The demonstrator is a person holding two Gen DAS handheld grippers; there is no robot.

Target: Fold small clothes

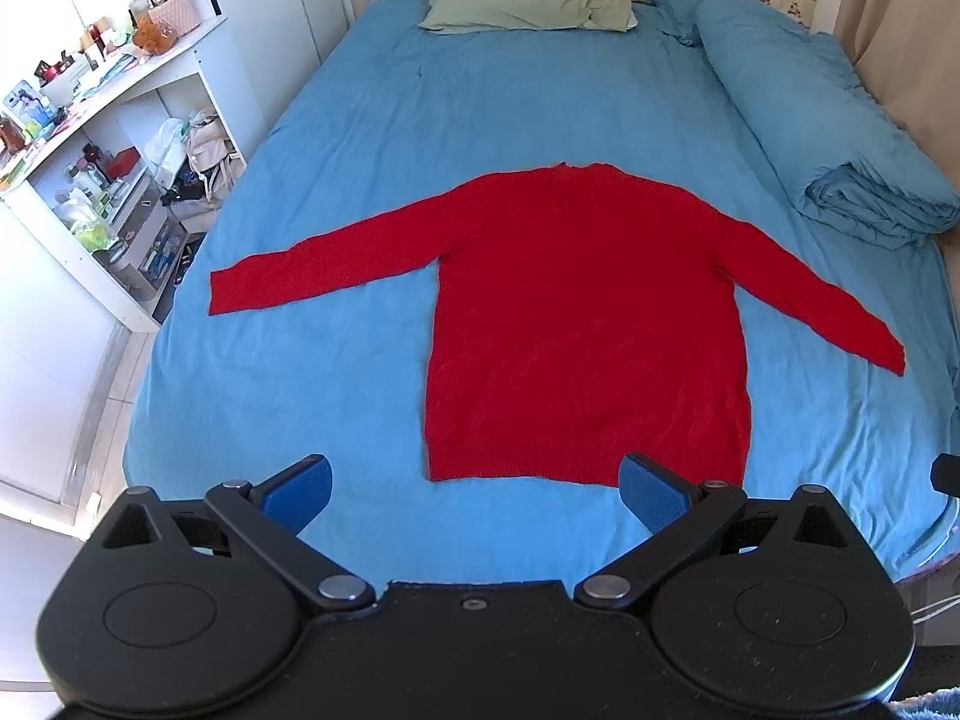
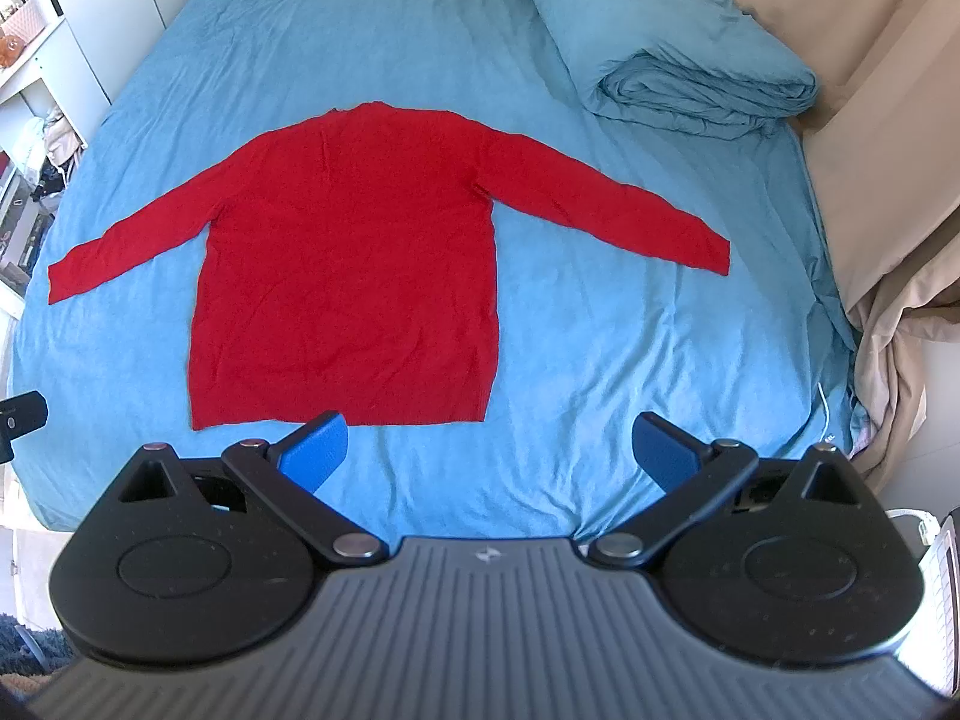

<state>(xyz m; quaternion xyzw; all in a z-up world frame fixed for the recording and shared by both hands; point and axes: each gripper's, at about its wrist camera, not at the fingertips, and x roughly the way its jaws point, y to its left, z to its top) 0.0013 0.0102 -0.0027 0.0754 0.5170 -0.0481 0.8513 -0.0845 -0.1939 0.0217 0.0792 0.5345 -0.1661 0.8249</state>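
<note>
A red long-sleeved sweater (image 1: pixel 582 324) lies flat on the blue bed sheet (image 1: pixel 336 192), both sleeves spread out, hem toward me. It also shows in the right wrist view (image 2: pixel 348 276). My left gripper (image 1: pixel 474 489) is open and empty, held above the bed's near edge just short of the hem. My right gripper (image 2: pixel 489 450) is open and empty, held above the sheet near the hem's right corner. The left gripper's edge shows at the far left of the right wrist view (image 2: pixel 21 420).
A rolled blue duvet (image 1: pixel 798 120) lies along the bed's right side, also in the right wrist view (image 2: pixel 672 54). A green pillow (image 1: pixel 528 9) is at the head. White shelves (image 1: pixel 120 138) full of small items stand left. Beige curtain (image 2: pixel 888 192) hangs right.
</note>
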